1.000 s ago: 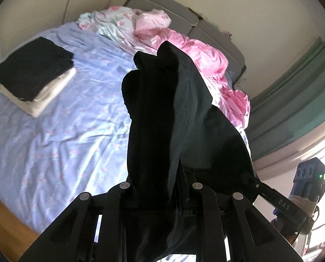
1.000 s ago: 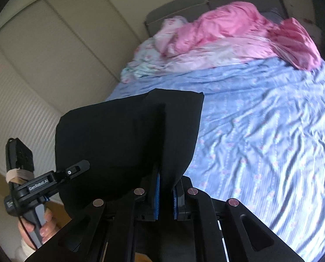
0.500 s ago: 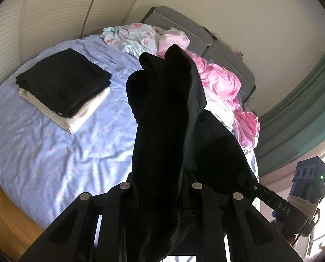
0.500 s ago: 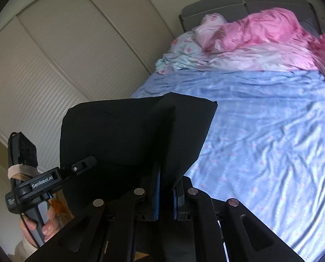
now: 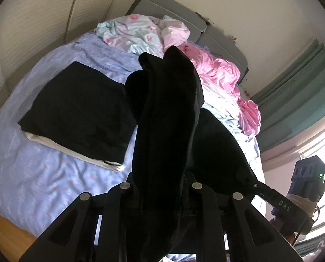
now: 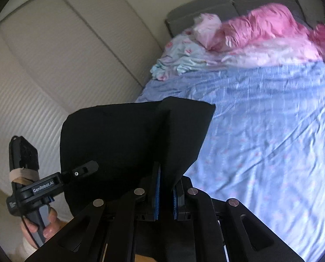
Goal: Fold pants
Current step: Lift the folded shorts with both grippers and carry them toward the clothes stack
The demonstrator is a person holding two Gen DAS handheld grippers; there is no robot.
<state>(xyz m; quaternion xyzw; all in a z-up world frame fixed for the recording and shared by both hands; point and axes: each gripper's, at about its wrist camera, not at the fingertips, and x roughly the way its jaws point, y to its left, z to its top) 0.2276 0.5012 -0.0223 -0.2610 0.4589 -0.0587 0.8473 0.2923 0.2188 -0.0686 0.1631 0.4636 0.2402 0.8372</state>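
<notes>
Both tongs clamp pants [image 6: 129, 144]: left tongs [image 5: 160, 187], right tongs [image 6: 165, 187] | held aloft over bed [image 6: 271, 142], near stack [image 5: 79, 109] | soft, limp, light (likely sags) | grip edges, folded corners

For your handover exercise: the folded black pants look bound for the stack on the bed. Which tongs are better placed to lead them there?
Probably left. The left tongs, shut on the black pants, look straight at the stack; the right tongs show only bare sheet.
</notes>
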